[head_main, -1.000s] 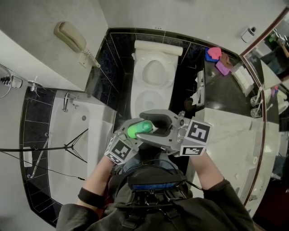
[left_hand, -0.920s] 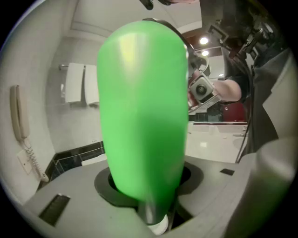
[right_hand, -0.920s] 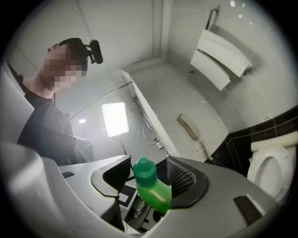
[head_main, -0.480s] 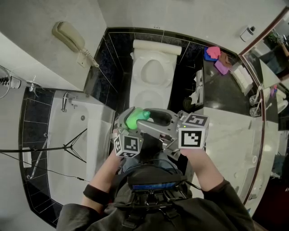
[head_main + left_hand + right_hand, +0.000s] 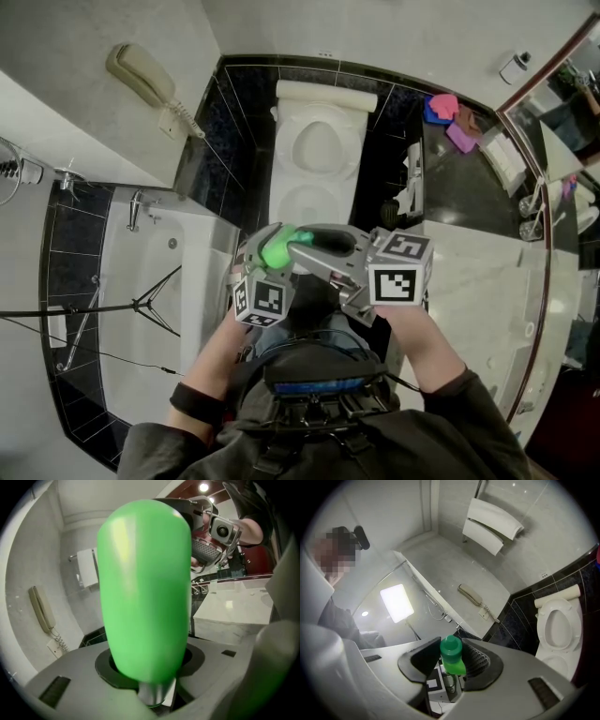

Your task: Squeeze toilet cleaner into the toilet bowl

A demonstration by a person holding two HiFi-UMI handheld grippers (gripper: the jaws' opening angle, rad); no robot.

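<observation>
- Both grippers had sunk a little toward the person's chest since a second before and had turned, so that the right marker cube point(image 5: 400, 274) now faced the head camera squarely (earlier it showed two faces at a slant).
- The left gripper point(image 5: 270, 246) held the green bottle point(image 5: 145, 588) of toilet cleaner, its jaws clamped narrow on the body; in the left gripper view the bottle filled most of the picture.
- The right gripper point(image 5: 450, 663) had just been closing its jaws, and the bottle's green cap point(image 5: 451, 648) stood between them with the black pads point(image 5: 423, 660) against it on either side.
- In the head view the bottle sat in mid-air between the two grippers, in front of the person and short of the toilet point(image 5: 284, 178), not over the bowl.
- The toilet stood against the black-tiled wall, well apart from the grippers.
- A beige wall telephone point(image 5: 141, 73) hung to the left of the toilet, above the white bathtub point(image 5: 150, 281).
- A pale marble counter point(image 5: 478, 281) lay to the right, and pink and purple things point(image 5: 448, 117) (too small to make out) sat on the dark ledge beyond it.
</observation>
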